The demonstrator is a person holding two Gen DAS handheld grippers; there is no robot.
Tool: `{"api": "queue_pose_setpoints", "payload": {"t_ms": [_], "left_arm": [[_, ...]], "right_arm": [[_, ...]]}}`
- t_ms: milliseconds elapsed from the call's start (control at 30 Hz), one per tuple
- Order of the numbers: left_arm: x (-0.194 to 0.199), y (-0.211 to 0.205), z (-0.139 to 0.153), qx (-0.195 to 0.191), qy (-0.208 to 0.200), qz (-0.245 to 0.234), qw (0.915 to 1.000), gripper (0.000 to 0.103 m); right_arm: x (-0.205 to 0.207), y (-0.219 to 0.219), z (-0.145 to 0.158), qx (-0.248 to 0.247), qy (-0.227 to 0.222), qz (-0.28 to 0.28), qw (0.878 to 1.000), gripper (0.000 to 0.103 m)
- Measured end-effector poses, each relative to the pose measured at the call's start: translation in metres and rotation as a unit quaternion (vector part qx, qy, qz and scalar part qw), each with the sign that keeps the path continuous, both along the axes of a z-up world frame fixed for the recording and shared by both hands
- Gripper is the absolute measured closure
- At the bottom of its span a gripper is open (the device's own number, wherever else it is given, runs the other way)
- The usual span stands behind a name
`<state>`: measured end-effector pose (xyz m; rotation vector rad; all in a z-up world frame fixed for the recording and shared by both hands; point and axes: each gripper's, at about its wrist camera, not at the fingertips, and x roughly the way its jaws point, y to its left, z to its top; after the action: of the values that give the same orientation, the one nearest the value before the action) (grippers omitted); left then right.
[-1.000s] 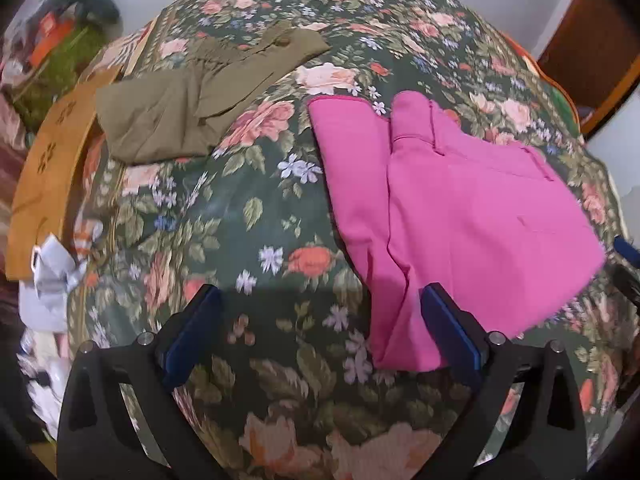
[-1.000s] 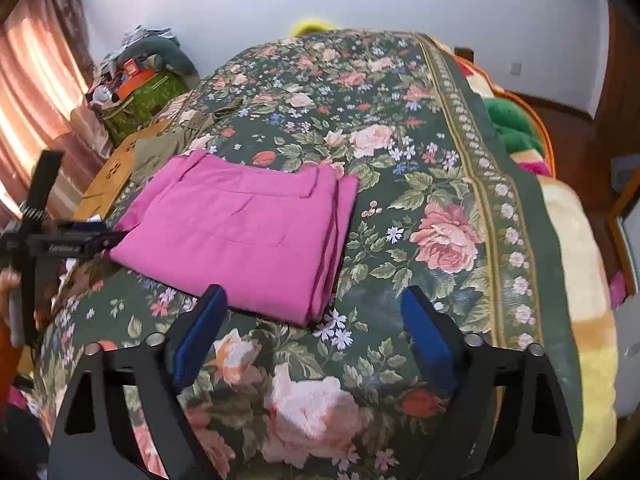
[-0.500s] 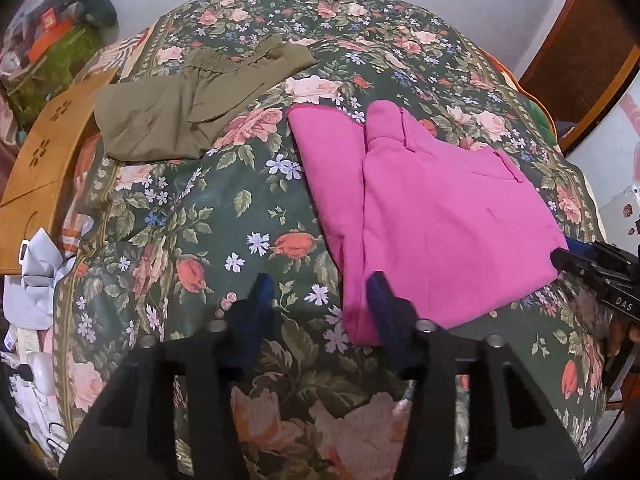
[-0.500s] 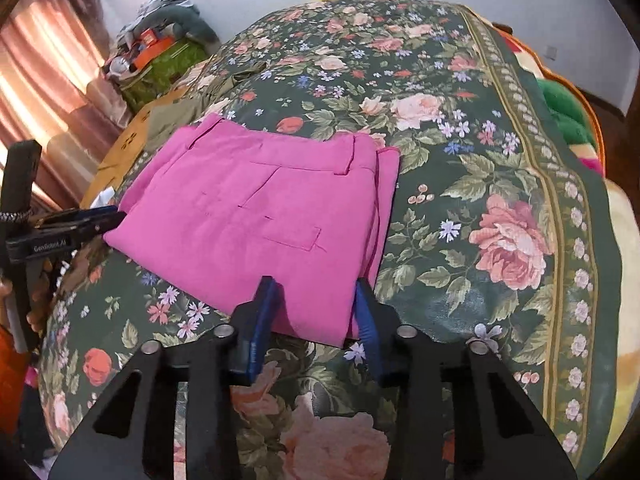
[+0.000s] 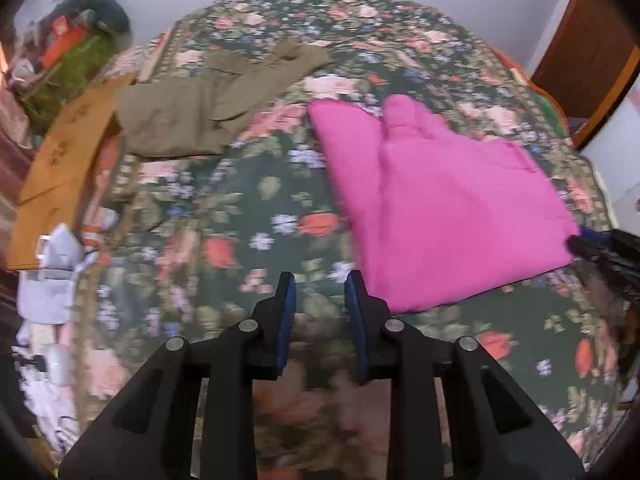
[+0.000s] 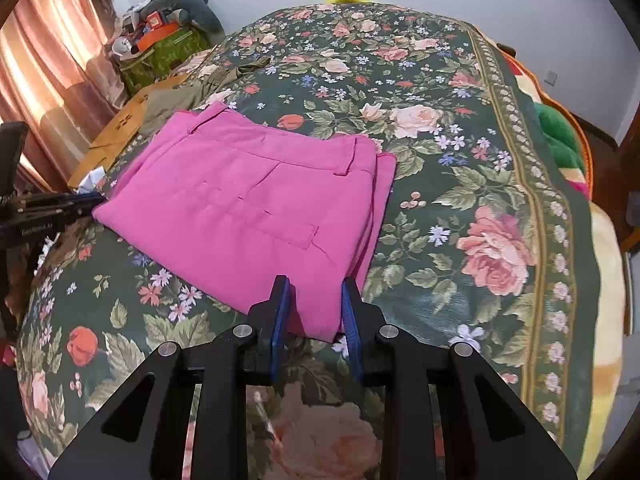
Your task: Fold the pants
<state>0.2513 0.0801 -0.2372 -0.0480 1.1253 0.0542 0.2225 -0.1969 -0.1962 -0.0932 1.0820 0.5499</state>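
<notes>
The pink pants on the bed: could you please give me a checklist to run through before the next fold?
1. Pink pants lie flat in a folded stack on the floral bedspread: ok.
2. Right gripper lined up with the near corner of the pants, fingers apart with a narrow gap: ok.
3. Right gripper actually holding fabric: cannot tell; the corner shows between the fingers, contact is unclear.
4. Left gripper on the pants: not ok; it sits just beside their edge, over bare bedspread, holding nothing.
5. Olive pants apart from the pink ones: ok.
</notes>
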Motion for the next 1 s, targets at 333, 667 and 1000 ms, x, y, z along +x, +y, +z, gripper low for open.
{"api": "queue_pose_setpoints", "payload": {"t_ms": [333, 667, 1000], "left_arm": [[0.012, 0.005, 0.033, -0.002, -0.041, -0.014, 0.9991, 0.076], [0.08, -0.044, 0.031, -0.017, -0.034, -0.08, 0.9961, 0.075], [0.116, -0.055, -0.011, -0.038, 0.015, -0.101, 0.9941, 0.058]], "right_arm": [[0.013, -0.006, 0.027, -0.005, -0.044, -0.013, 0.999, 0.059], [0.064, 0.011, 0.016, 0.0, -0.037, -0.011, 0.999, 0.058], [0.092, 0.027, -0.019, -0.005, 0.005, 0.002, 1.0, 0.058]]}}
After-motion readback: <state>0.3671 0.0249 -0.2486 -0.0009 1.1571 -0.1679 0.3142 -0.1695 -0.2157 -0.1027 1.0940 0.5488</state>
